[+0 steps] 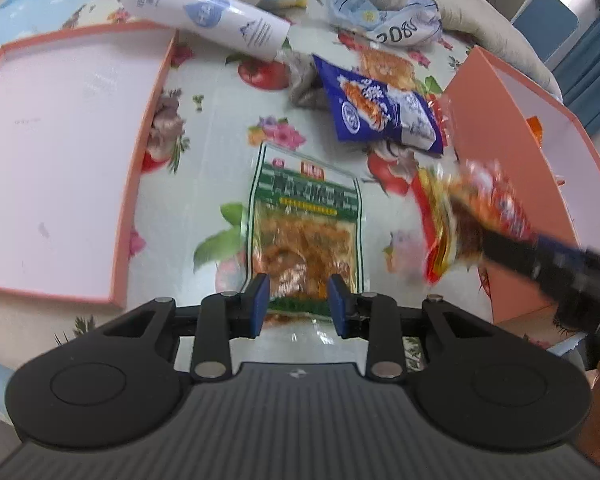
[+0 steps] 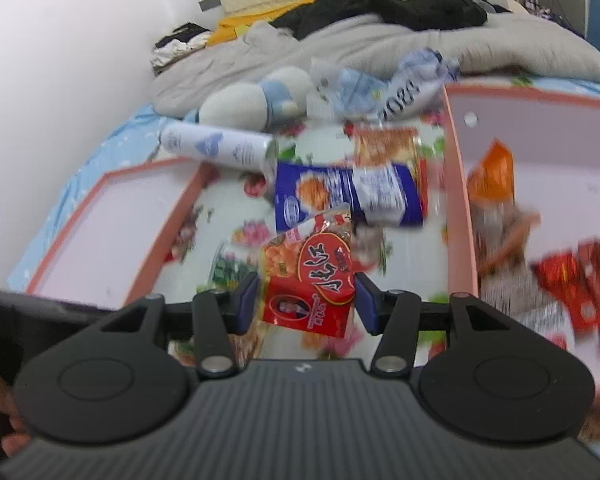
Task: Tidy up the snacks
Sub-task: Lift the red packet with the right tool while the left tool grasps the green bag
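Green-bordered snack packet (image 1: 305, 232) lies lengthwise between left tongs (image 1: 299, 306), pointing away.

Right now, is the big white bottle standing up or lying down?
Lying down. The white bottle rests on its side on the flowery bedsheet, its length running across the sheet beyond the shallow pink tray.
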The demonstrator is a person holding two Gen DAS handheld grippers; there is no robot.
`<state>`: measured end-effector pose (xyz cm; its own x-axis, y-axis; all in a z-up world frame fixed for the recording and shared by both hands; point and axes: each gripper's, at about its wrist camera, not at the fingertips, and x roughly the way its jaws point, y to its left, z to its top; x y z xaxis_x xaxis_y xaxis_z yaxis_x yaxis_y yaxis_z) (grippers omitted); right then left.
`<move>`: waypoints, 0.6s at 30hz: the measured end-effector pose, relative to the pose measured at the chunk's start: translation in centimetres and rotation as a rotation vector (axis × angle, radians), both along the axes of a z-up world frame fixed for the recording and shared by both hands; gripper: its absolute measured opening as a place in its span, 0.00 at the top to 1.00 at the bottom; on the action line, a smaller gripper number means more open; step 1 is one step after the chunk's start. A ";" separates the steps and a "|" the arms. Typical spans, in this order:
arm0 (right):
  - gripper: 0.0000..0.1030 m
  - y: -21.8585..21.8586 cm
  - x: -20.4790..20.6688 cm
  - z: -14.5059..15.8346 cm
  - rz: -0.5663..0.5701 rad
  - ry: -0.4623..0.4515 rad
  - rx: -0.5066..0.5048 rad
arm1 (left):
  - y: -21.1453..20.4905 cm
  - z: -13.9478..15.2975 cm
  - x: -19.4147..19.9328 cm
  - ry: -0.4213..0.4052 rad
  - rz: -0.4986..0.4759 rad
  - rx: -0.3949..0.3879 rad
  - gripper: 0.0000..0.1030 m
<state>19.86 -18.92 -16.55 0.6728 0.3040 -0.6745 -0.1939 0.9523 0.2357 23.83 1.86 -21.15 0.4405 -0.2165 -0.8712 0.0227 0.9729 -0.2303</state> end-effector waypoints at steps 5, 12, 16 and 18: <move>0.48 1.3 -2.4 -2.4 0.016 0.001 -0.068 | 0.3 -0.6 -0.5 0.000 0.009 0.012 0.63; 0.48 1.9 -4.3 -4.9 0.031 0.013 -0.131 | 0.5 -0.8 -0.8 -0.008 0.019 0.015 0.28; 0.48 1.4 -5.1 -6.8 0.033 0.049 -0.129 | 0.3 -0.8 -0.7 -0.026 0.005 0.043 0.17; 0.48 1.3 -5.7 -7.5 0.036 0.058 -0.120 | 0.1 -0.9 -0.5 -0.033 -0.004 0.054 0.14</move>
